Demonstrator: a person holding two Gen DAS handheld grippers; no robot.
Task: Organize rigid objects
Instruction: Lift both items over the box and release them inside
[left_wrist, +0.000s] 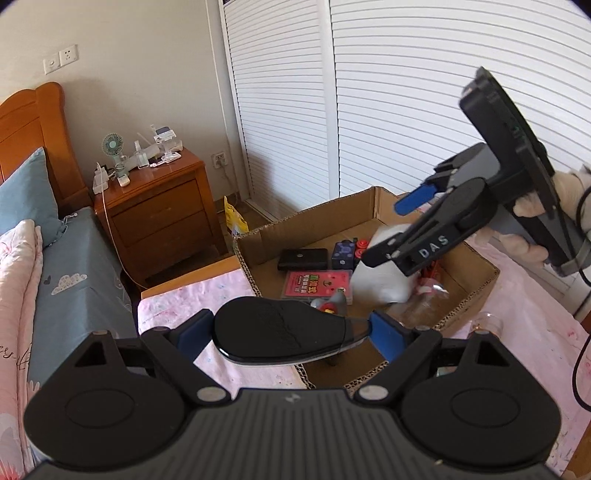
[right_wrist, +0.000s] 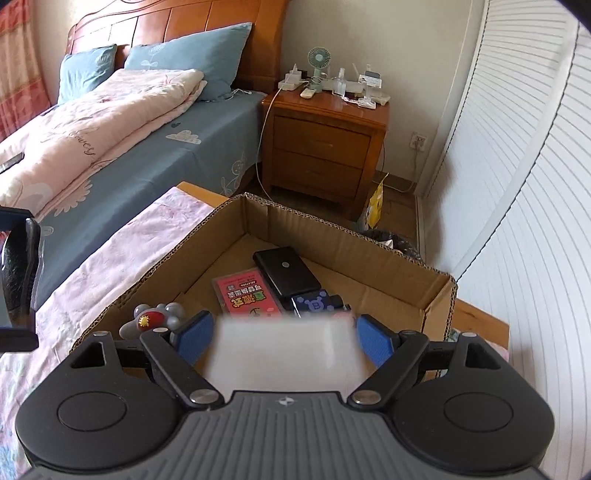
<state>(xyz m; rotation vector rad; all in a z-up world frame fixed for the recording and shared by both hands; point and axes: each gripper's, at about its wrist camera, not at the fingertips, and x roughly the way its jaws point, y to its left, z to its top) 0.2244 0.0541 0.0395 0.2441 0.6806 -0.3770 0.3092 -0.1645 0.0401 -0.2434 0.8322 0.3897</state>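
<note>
Blue fingers (left_wrist: 388, 334) of the left gripper (left_wrist: 291, 336) are closed against one glossy black oval object (left_wrist: 284, 332), held just above the near rim of one cardboard box (left_wrist: 255, 266). One blurred white block (right_wrist: 284, 350) is clamped between the pads of the right gripper (right_wrist: 284, 341), over the box. Inside the box five items are counted: one black case (right_wrist: 286, 271), one pink card pack (right_wrist: 249, 295), one purple box (right_wrist: 317, 301), one grey toy plane (right_wrist: 153, 319), one red-capped item (left_wrist: 362, 245).
</note>
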